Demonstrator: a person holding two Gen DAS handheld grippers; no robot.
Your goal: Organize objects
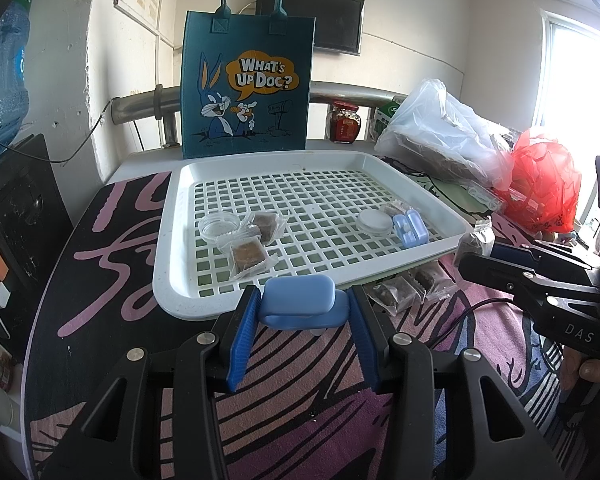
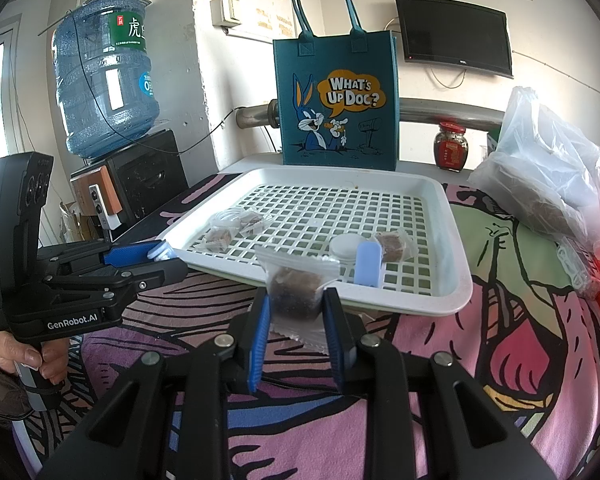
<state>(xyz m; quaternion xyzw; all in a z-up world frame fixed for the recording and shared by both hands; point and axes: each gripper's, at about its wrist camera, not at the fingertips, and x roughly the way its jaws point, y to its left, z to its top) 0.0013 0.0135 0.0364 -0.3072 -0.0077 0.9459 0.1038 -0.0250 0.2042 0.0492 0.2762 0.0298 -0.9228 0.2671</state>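
Two hand-held grippers, both loaded, both short of the white tray's (image 1: 172,240) near edge. Left hand-held gripper (image 1: 302,312): jaws part-closed, pads pressed on the two ends of a blue case (image 1: 298,306); case's long axis runs across the jaws, parallel to the tray's near rim, which lies straight ahead and just beyond it. Right hand-held gripper (image 2: 296,312): jaws nearly closed on a wrapped brown snack (image 2: 294,290), packet upright, clear wrapper sticking out above and below the pads; tray's near rim straight ahead here too.

Already in the tray: two wrapped snacks (image 1: 256,244) and a clear lid near the near-left corner; a white lid, a second blue case (image 1: 410,230) and another snack toward the near-right. Loose snacks (image 1: 404,292) lie on the patterned worktop (image 1: 300,420) just outside the near-right edge.

Judgement: the left hand is nearer the snack group, the right nearer the cases, so each load sits opposite its likeliest match.
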